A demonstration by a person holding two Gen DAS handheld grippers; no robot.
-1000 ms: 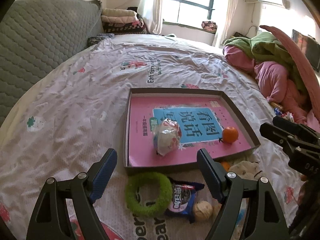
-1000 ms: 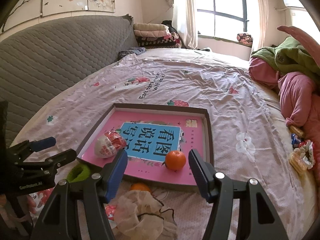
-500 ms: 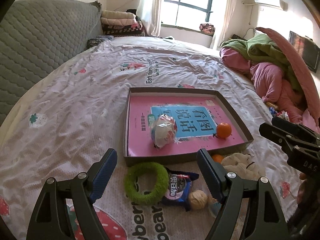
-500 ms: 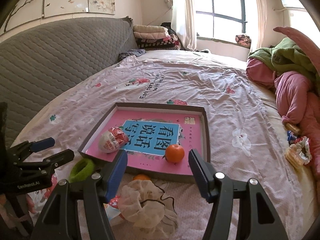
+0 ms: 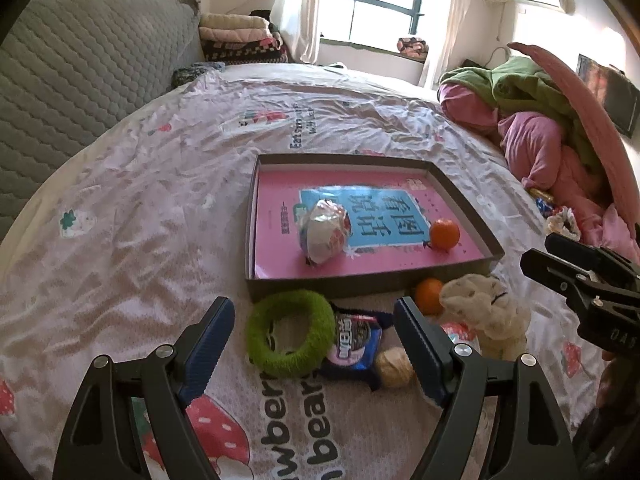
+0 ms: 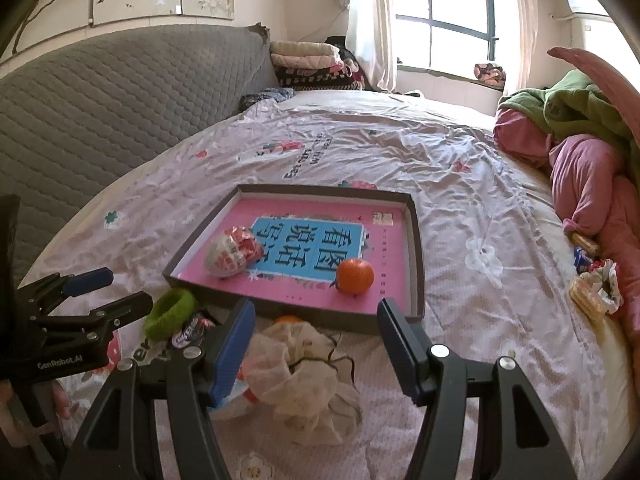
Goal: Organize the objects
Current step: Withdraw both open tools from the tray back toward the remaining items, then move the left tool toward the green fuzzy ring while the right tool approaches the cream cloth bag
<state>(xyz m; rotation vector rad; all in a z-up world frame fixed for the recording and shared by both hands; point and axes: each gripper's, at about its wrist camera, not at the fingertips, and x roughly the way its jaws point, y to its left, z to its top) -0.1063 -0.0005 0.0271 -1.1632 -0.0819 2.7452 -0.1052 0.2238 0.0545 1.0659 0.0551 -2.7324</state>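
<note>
Two handheld grippers, left gripper and right gripper, have drawn back from the shallow brown cardboard tray on the bed, jaws apart and empty, suggesting another pickup is next. Inside sit a round orange tangerine and a foil-wrapped egg; a fuzzy green ring and a blue snack packet wait just outside.

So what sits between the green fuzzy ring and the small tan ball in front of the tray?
A dark blue snack packet lies between the green ring and the tan ball, its edge tucked against the ring. The left wrist view shows it clearly.
</note>
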